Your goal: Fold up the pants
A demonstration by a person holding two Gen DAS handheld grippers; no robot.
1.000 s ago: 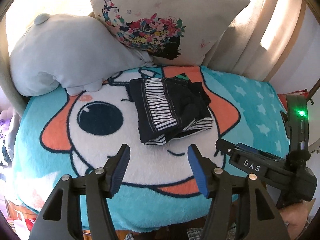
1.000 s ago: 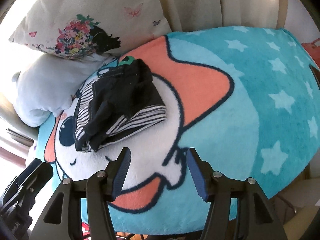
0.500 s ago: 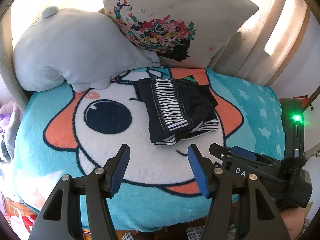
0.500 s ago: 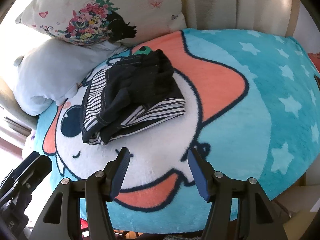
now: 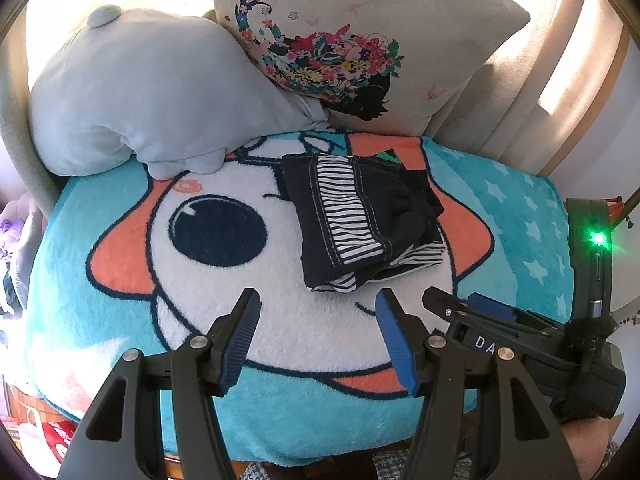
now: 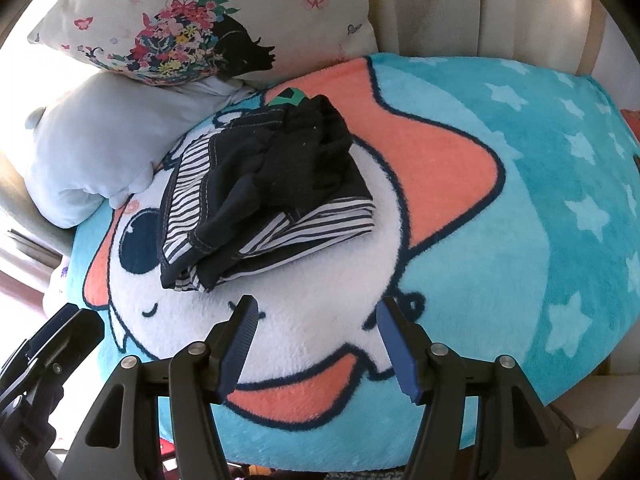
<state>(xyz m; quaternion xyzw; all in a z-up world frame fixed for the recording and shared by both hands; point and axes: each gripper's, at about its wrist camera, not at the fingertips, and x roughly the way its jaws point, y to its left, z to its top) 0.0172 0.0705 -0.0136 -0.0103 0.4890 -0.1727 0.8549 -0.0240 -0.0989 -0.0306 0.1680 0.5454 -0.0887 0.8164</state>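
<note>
Apparently the folding itself is finished: the pants lie as a compact, layered bundle of dark denim and striped lining on the cartoon blanket, at about 12 o'clock from the left gripper and toward 11 o'clock from the right gripper. Over the last second both cameras have drawn nearer the bundle again, yet the fabric's shape and place on the blanket are unchanged, so nothing has been regripped. Each gripper stands wide open, blue pads well apart, holding nothing and hovering near the bundle's front edge without touching it. Behind the pants, at 11 o'clock in the left view, sits a pale blue plush, with a floral pillow at 12 o'clock. My judgement is that only a final tidy of the loose front layers could remain.
</note>
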